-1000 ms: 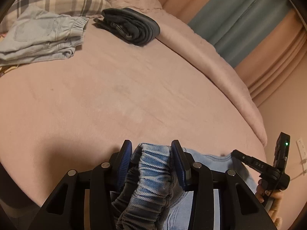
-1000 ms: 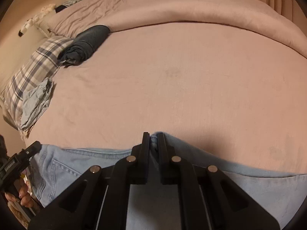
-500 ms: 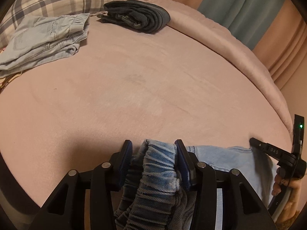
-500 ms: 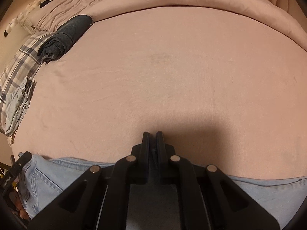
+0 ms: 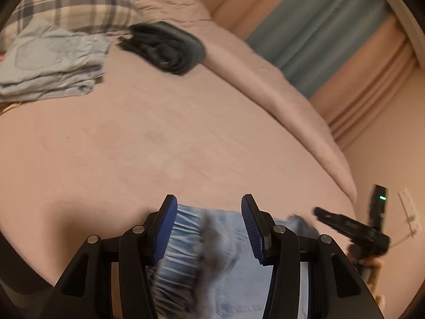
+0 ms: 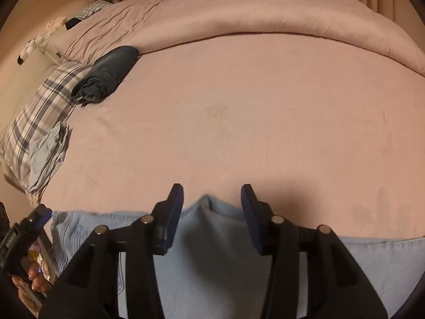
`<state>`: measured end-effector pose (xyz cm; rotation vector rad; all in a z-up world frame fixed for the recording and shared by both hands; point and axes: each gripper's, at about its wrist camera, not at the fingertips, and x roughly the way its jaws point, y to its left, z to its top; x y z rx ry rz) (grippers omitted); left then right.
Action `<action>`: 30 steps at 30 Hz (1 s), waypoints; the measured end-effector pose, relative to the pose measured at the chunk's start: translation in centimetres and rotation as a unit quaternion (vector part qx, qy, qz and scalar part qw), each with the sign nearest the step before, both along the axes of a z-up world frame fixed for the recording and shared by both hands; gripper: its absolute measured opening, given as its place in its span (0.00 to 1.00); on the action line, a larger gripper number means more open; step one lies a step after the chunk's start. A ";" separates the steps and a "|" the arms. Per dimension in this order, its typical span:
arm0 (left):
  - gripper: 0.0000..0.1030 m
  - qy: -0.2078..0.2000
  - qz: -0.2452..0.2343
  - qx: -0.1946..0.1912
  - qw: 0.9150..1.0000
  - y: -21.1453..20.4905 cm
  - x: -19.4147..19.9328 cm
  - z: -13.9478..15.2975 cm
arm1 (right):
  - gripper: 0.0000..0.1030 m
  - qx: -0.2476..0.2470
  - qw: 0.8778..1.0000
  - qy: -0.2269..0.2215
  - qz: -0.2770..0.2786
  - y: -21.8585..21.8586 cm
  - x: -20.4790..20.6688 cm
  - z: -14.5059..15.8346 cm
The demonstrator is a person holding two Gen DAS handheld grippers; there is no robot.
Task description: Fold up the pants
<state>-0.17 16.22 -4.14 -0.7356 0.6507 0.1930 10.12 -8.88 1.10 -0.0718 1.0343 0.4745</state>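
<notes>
One pair of light blue denim pants with a gathered elastic waistband (image 5: 225, 260) lies along the bottom edge of both frames, on the near edge of a wide bed covered by a dusty pink sheet (image 5: 172, 138). In the left wrist view the waistband sits between the two blue-padded fingers of the left tool (image 5: 209, 226), which stand spread apart; the cloth there is blurred, and whether it touches either pad cannot be told. In the right wrist view the pants (image 6: 212, 252) stretch from lower left to lower right, with a small raised peak of cloth between the parted fingers of the right tool (image 6: 212, 210), which grip nothing.

Two tools are in view. The right tool (image 5: 350, 226) also shows at the lower right of the left wrist view, and the left tool (image 6: 24, 231) at the lower left of the right wrist view.

Beyond the pants, the middle of the bed is a broad bare stretch of sheet, running up to a rolled pink duvet (image 6: 265, 18) across the top of the right wrist view.

Two other garments lie far from the pants: one folded dark grey garment (image 5: 164, 47) at upper centre-left, and one folded pale blue garment (image 5: 50, 63) at upper left, resting against one plaid pillow (image 5: 74, 2). Striped teal and peach curtains (image 5: 332, 34) hang at upper right.
</notes>
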 end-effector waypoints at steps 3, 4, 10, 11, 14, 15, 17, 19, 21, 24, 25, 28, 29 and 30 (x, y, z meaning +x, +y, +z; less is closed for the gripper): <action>0.48 0.010 -0.023 0.014 1.000 -1.1 0.7 0.1 | 0.45 -0.009 1.000 0.025 0.014 0.3 -0.1 -1.5; 0.48 0.019 -0.023 0.019 0.999 -1.2 1.0 -0.1 | 0.45 -0.023 0.999 0.031 0.018 0.4 -0.1 -2.3; 0.23 0.047 -0.001 0.020 0.999 -0.4 1.6 -1.2 | 0.11 -0.049 0.998 0.017 0.044 2.2 -0.5 -4.5; 0.23 0.049 -0.001 0.021 0.999 -0.3 1.6 -1.4 | 0.10 -0.046 0.998 0.010 0.044 2.3 -0.6 -4.2; 0.21 0.071 0.006 0.042 0.997 -0.5 2.1 -1.8 | 0.10 -0.057 0.998 -0.002 0.041 2.7 -0.6 -4.0; 0.20 0.078 0.008 0.052 0.996 -0.8 2.3 -2.0 | 0.10 -0.066 0.997 0.005 0.039 2.8 -0.4 -4.6; 0.20 0.092 0.012 0.073 0.993 -1.2 2.6 -2.2 | 0.11 -0.073 0.997 -0.004 0.038 3.2 -0.1 -5.2; 0.20 0.102 0.021 0.082 0.991 -1.2 3.0 -2.5 | 0.11 -0.071 0.997 -0.006 0.035 3.1 0.1 -5.3; 0.20 0.109 0.025 0.086 0.990 -1.3 3.2 -2.8 | 0.12 -0.075 0.997 -0.008 0.030 3.1 0.5 -5.5; 0.20 0.113 0.025 0.088 0.989 -1.3 3.2 -3.0 | 0.13 -0.104 0.993 -0.034 0.040 3.9 -0.1 -5.6; 0.20 0.113 0.025 0.086 0.990 -1.2 3.3 -3.1 | 0.13 -0.116 0.991 -0.043 0.044 4.2 -0.3 -5.6; 0.20 0.114 0.026 0.078 0.990 -0.8 3.3 -3.5 | 0.13 -0.121 0.991 -0.047 0.040 4.0 0.0 -5.7; 0.20 0.114 0.026 0.076 0.990 -0.9 3.2 -3.5 | 0.13 -0.120 0.991 -0.046 0.038 4.0 0.2 -5.7; 0.20 0.115 0.026 0.075 0.990 -0.8 3.3 -3.6 | 0.13 -0.122 0.991 -0.046 0.037 4.1 0.3 -5.7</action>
